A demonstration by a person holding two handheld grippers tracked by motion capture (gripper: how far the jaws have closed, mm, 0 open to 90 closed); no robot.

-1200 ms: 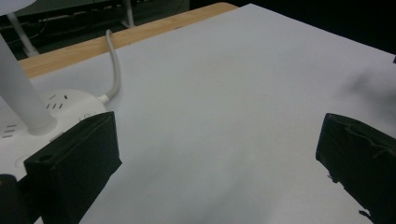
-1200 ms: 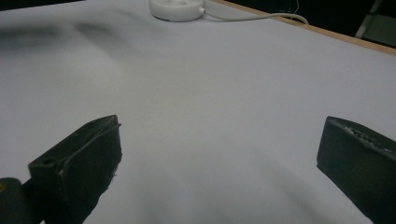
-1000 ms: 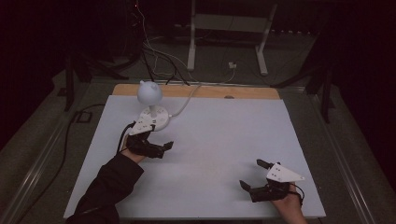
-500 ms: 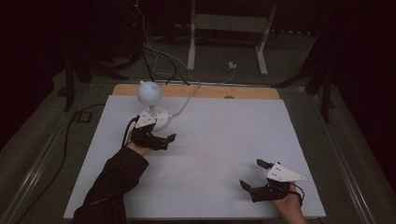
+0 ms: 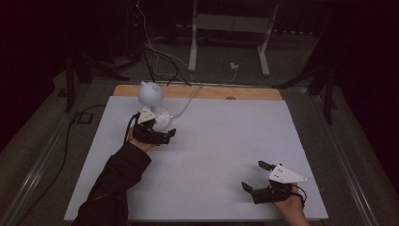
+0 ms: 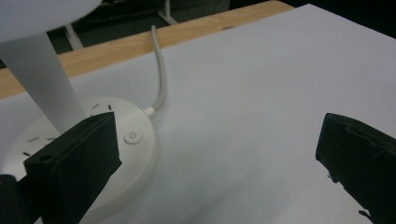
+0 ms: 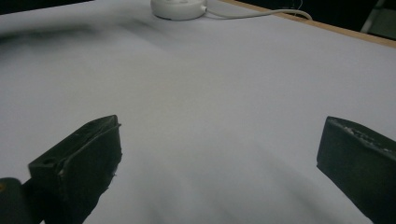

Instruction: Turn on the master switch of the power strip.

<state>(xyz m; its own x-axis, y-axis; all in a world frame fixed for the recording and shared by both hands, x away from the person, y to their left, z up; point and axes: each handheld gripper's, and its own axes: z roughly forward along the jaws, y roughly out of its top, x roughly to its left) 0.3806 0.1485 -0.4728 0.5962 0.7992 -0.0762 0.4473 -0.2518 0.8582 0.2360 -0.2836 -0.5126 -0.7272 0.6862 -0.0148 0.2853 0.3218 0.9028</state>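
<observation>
**Left gripper at the lamp base, power button just off its near jaw**

I have the left gripper [image 5: 162,135] right up against the white desk lamp [image 5: 151,101], which stands near the far left corner of the table [image 5: 226,141]. In the left gripper view the round lamp base [image 6: 135,163] sits low and to the left, and my left-hand jaw overlaps its near edge; I cannot tell whether the jaw is touching the base or hovering just over it. The power button [image 6: 133,136] lies on top of the base, just beside that jaw's tip, on the side facing the gap between the jaws. The lamp's stem [image 6: 44,88] rises behind the jaw, and the cord [image 6: 160,74] runs away from the base toward the wooden far edge of the table.

The jaws are spread wide and hold nothing; the other jaw stands well apart over bare table. My judgement is that the coming move is a press on the button, so what matters is a small shift of that near jaw toward the button and down, not a closing.

The right gripper [image 5: 259,178] rests near the front right of the table, well apart from the lamp, its jaws also wide and empty. The left hand is clearly the nearer one for this.
</observation>
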